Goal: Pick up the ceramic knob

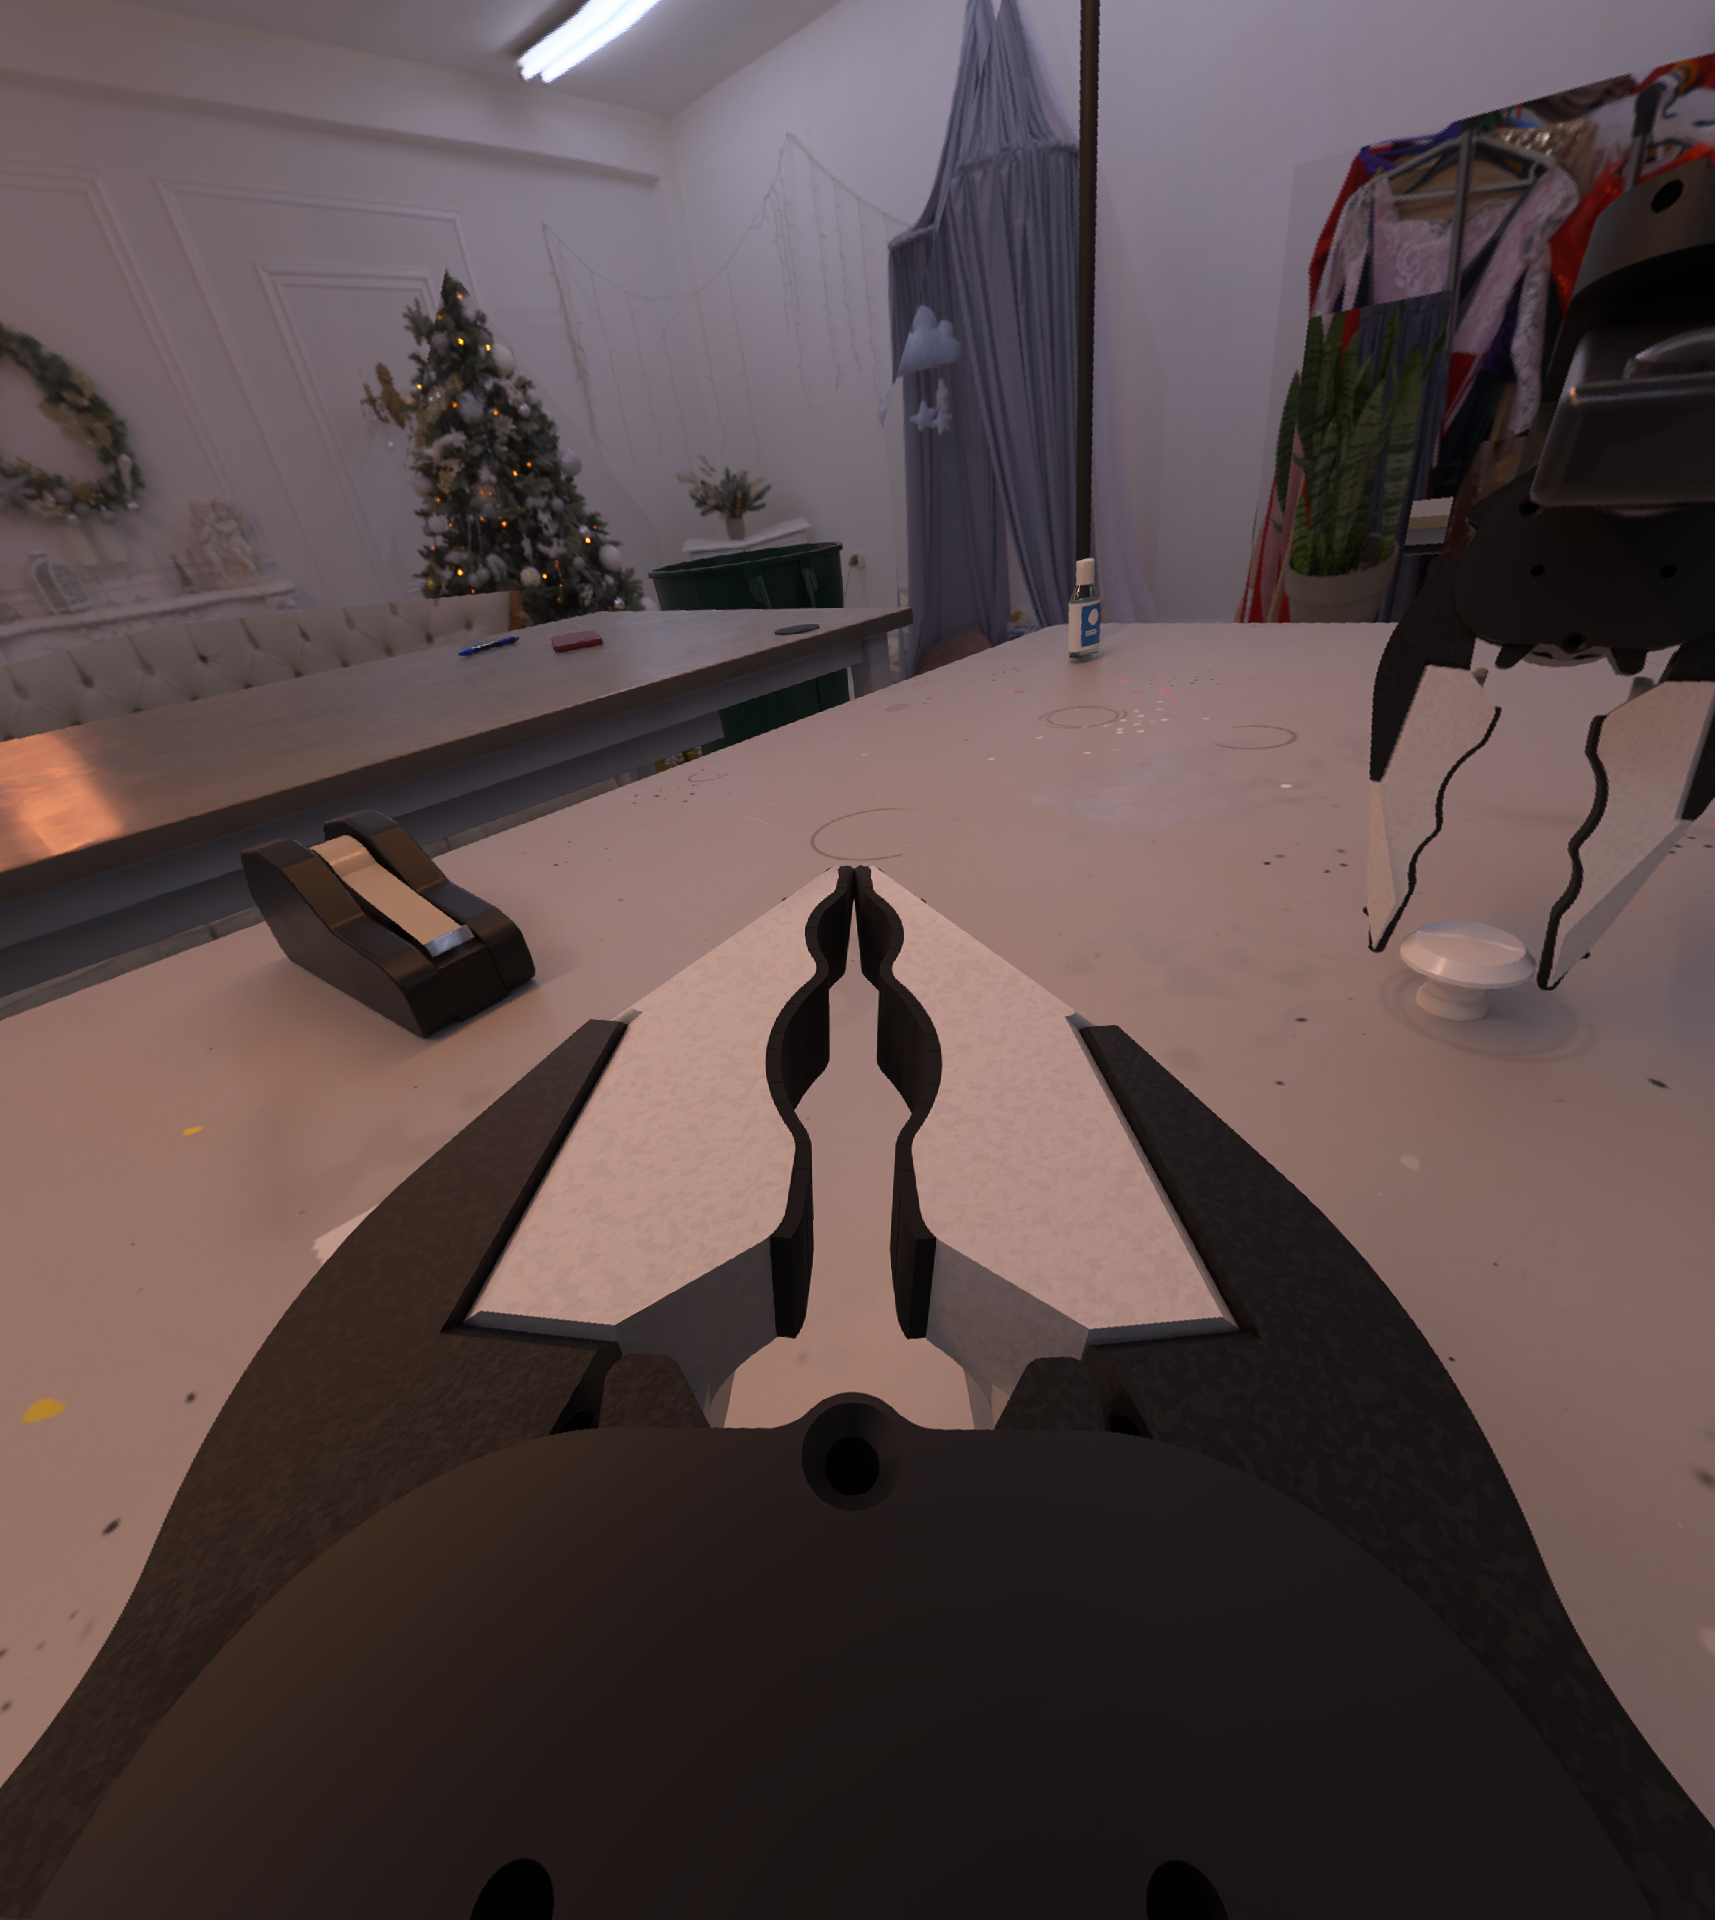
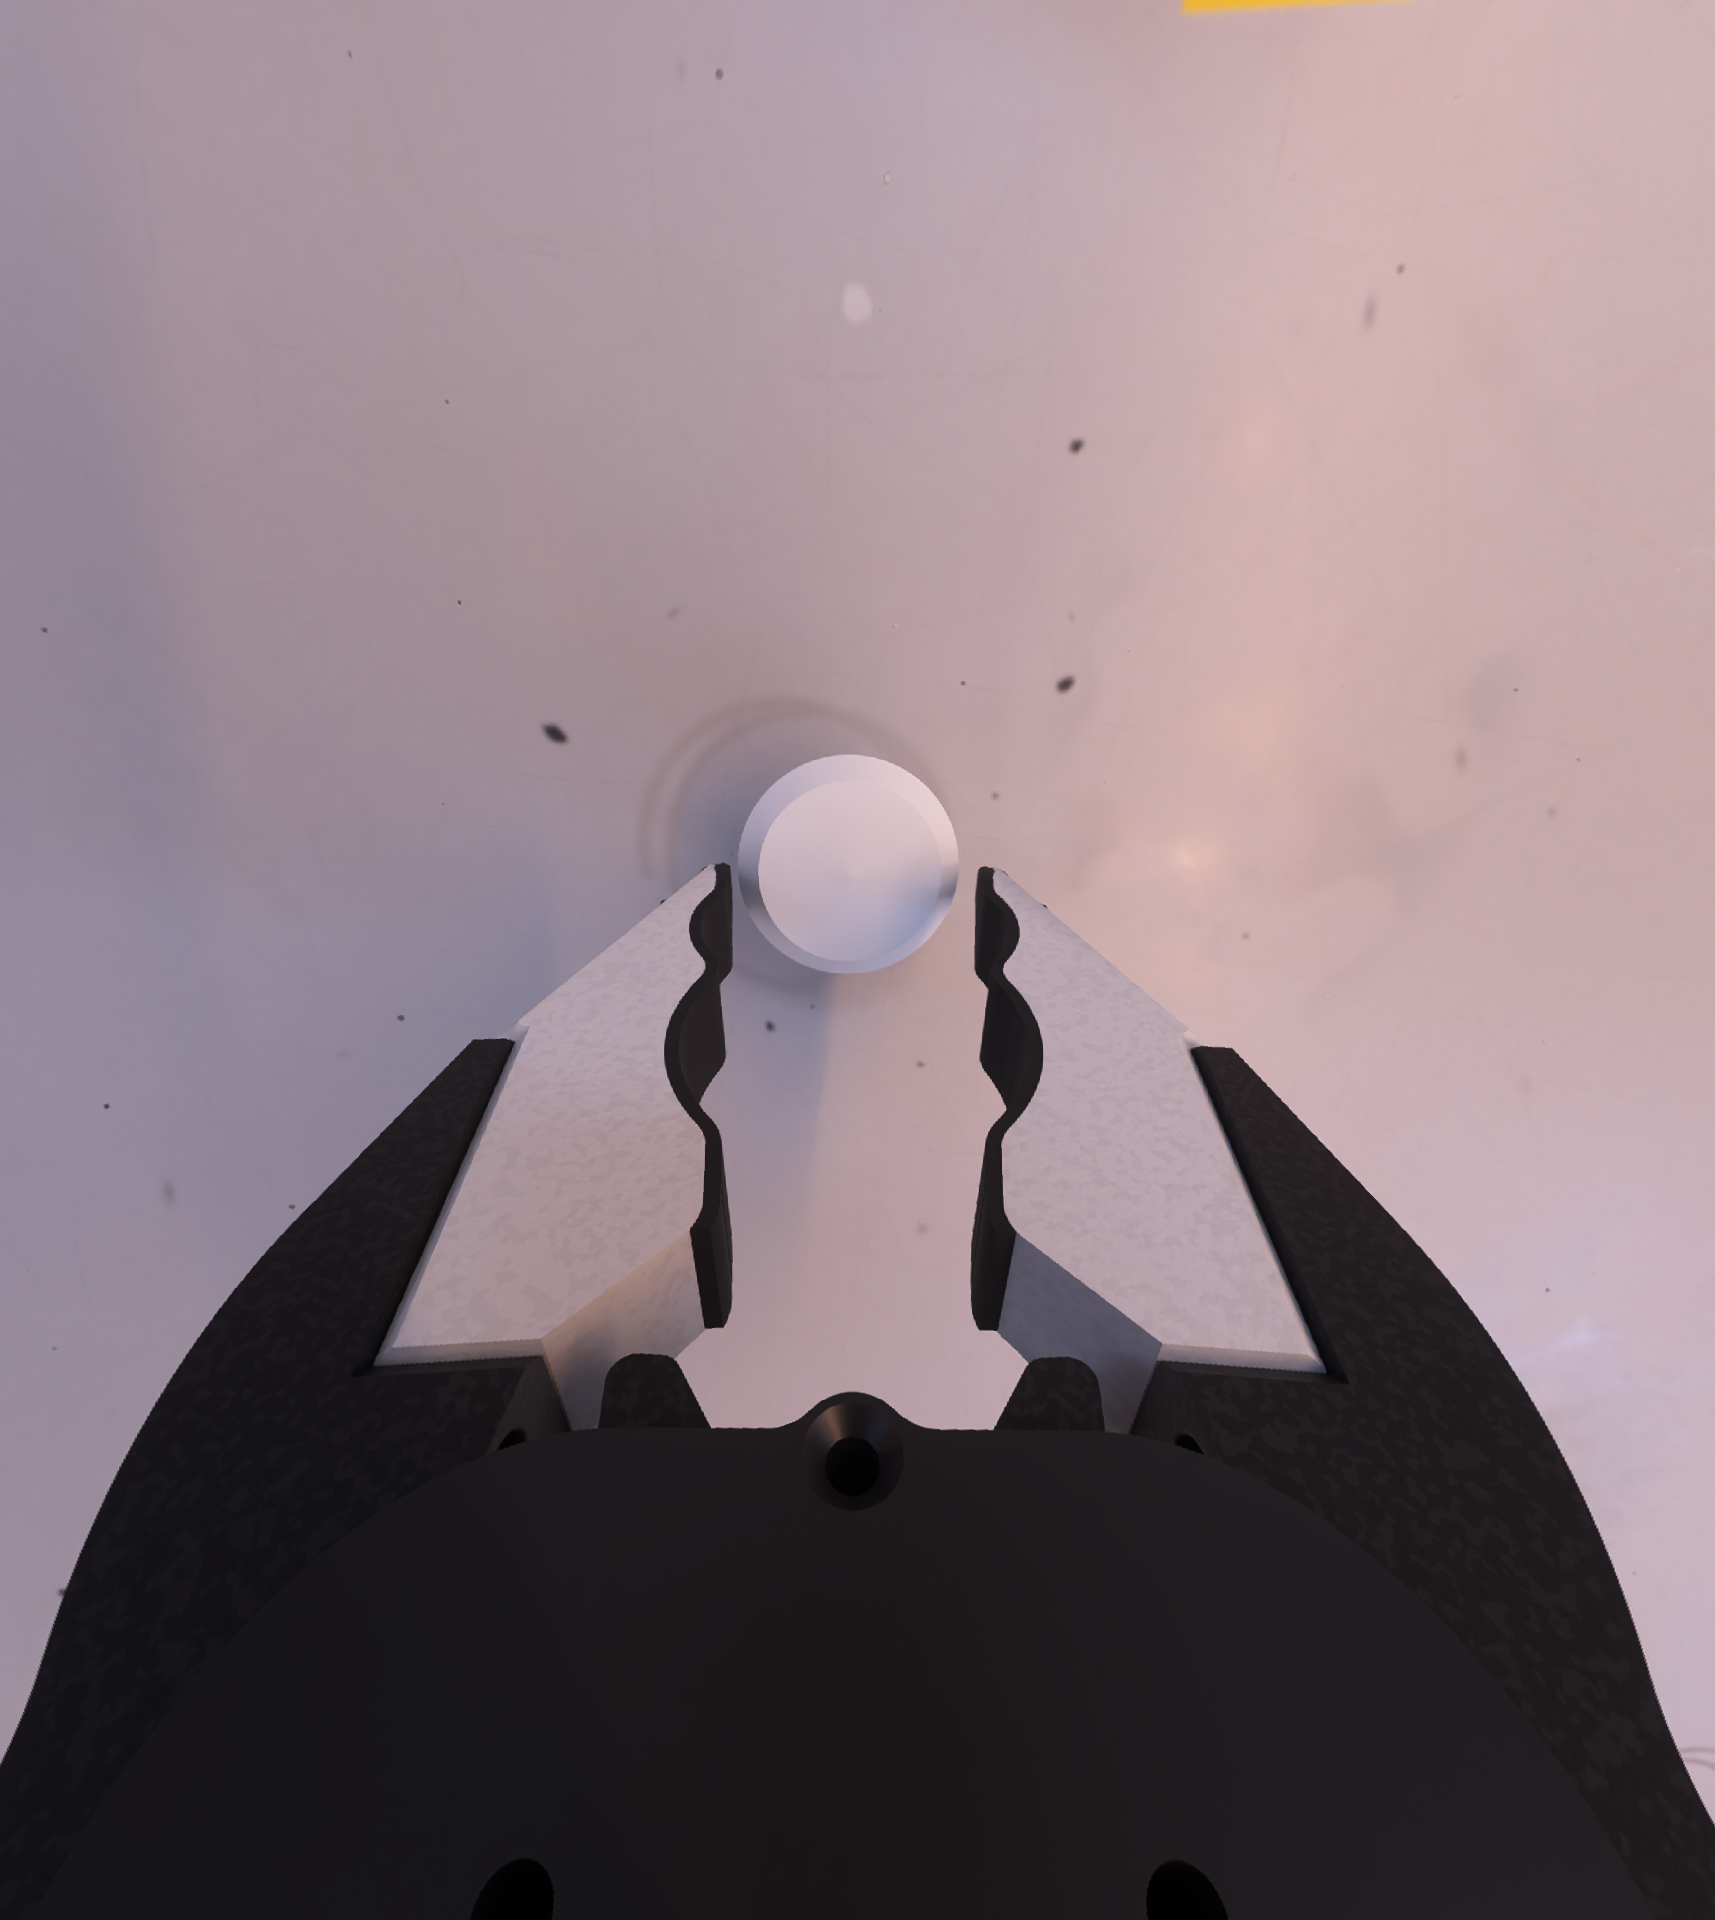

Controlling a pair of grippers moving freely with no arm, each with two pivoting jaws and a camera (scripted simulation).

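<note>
A white ceramic knob stands upright on the pale table at the right; from above it shows as a white disc. My right gripper points straight down over it, open, its fingertips at either side of the knob's cap and not pressing it. It also shows in the left wrist view, with the tips just above the table. My left gripper is shut and empty, held low over the table's middle, well left of the knob.
A black tape dispenser lies on the table at the left. A small clear bottle stands at the far edge. A long wooden table runs beyond the left edge. A dark pole rises behind the bottle.
</note>
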